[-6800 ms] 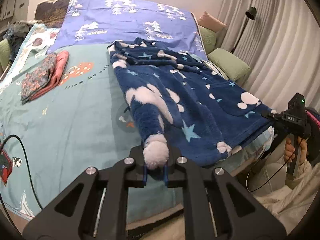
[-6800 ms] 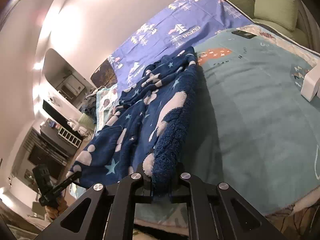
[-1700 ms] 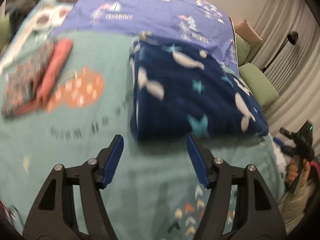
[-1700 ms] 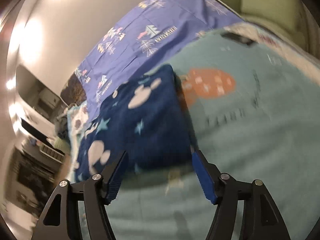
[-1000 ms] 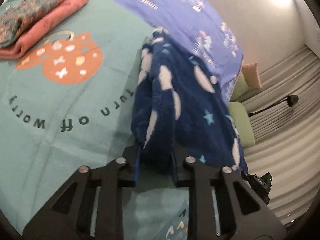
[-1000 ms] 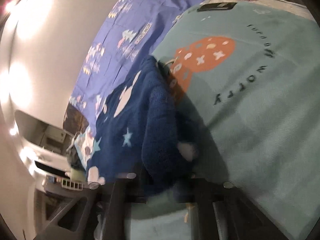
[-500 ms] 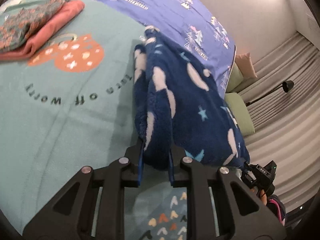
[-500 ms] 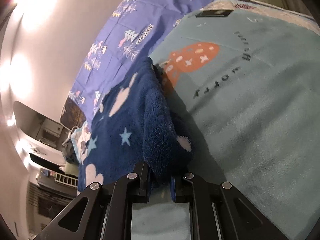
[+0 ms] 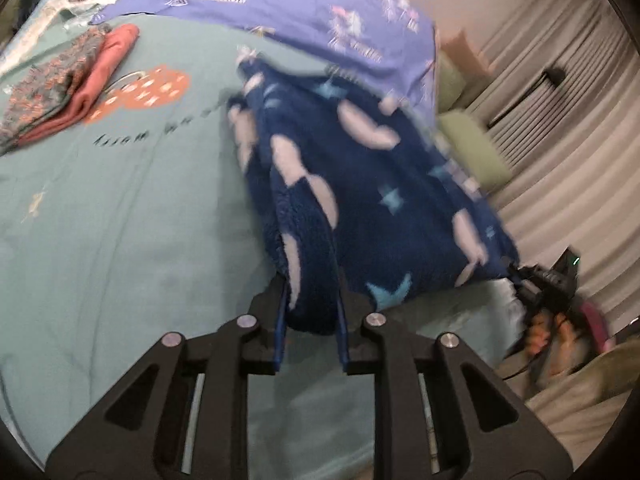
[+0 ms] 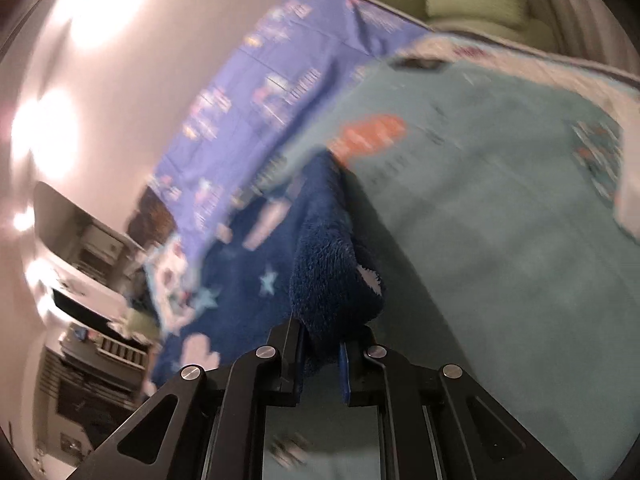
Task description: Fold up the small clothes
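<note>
Navy fleece garment (image 9: 360, 200), plush, star-and-cloud print, folded thick. Left gripper (image 9: 312, 320) and right gripper (image 10: 322, 344) each clamp a corner, jaws just easing wider. Pink folded cloth (image 9: 100, 76) well apart on the teal bedspread (image 9: 120, 220).

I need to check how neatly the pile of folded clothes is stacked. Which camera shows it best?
The left wrist view: the folded clothes, a floral piece lying on a pink one, sit on the bed at upper left, unobstructed though slightly blurred. The right wrist view does not show them at all.
</note>
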Tool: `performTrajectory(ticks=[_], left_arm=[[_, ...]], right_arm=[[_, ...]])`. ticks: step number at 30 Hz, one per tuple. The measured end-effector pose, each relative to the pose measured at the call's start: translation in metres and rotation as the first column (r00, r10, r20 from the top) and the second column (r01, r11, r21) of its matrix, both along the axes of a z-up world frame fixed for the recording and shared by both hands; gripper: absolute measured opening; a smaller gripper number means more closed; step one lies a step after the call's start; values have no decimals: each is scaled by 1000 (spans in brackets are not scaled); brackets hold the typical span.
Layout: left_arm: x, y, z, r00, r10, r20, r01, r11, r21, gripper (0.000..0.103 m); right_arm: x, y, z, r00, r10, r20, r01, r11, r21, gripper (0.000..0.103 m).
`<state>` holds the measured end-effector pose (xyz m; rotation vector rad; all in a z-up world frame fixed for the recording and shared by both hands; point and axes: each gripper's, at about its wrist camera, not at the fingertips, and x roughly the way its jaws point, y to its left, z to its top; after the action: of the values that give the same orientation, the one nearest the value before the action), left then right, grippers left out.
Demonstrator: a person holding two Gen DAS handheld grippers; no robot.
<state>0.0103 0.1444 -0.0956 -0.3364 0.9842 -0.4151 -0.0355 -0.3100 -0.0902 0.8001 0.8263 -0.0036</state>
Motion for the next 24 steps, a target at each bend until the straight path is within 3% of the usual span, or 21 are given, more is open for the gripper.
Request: performTrajectory(ticks=[1, 4, 6, 9, 12, 15, 19, 22, 24], left_arm=[[2, 3, -3, 1000, 23, -7, -23, 999, 35, 29], [3, 17, 7, 994, 106, 19, -107, 990, 93, 35], [-1, 30, 29, 977, 176, 124, -194, 969, 151, 36], [1, 33, 63, 931, 207, 302, -275, 940, 203, 40], [25, 12, 75, 937, 131, 324, -181, 975, 129, 40], [54, -22, 67, 956, 18, 292, -53, 993, 109, 40], [97, -69, 44, 973, -69, 220, 36, 988, 152, 40], [122, -87, 29, 975, -82, 207, 35, 974, 222, 48], [136, -83, 7, 985, -31, 168, -20, 954, 298, 49]], right_arm=[[2, 0, -14, 996, -16, -93, 10, 998, -65, 26], [-2, -2, -9, 993, -52, -107, 40, 992, -116, 42], [-7, -4, 15, 989, -131, -75, 111, 968, -227, 51], [-7, -6, 47, 980, -198, 20, 192, 919, -345, 54], [14, 11, 72, 989, -105, 102, 133, 936, -326, 54], [54, 55, 84, 983, 118, 141, -66, 943, -327, 54], [96, 127, 74, 931, 349, 108, -283, 877, -389, 54], [125, 152, 54, 906, 418, 61, -366, 849, -382, 54], [141, 157, 38, 912, 410, 11, -363, 820, -442, 53]])
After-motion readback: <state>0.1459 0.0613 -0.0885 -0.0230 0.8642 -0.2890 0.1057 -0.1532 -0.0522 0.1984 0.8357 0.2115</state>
